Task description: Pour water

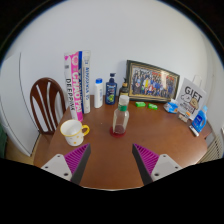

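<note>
Gripper fingers spread wide, nothing between them; magenta pads on the left finger and right finger both visible, hovering over the near part of the round brown wooden table. Task items sit ahead of the fingers: a clear plastic bottle with a red cap and some liquid in it stands upright just beyond the gap, slightly toward the right finger; a cream ceramic mug with a handle stands upright ahead of the left finger, apart from the bottle. Contents of the mug can't be made out. Farther back against the white wall: a row of upright books with pink and white spines beyond the mug, a white plastic bottle beside the books, then a dark blue bottle next to it. Beyond the right finger, a dark-framed picture leans on the wall with small green items in front of it. Further right, a white box with "GIFT" lettering and a small blue item near the table edge. A brown wooden chair back stands left of the table, beyond the left finger.
</note>
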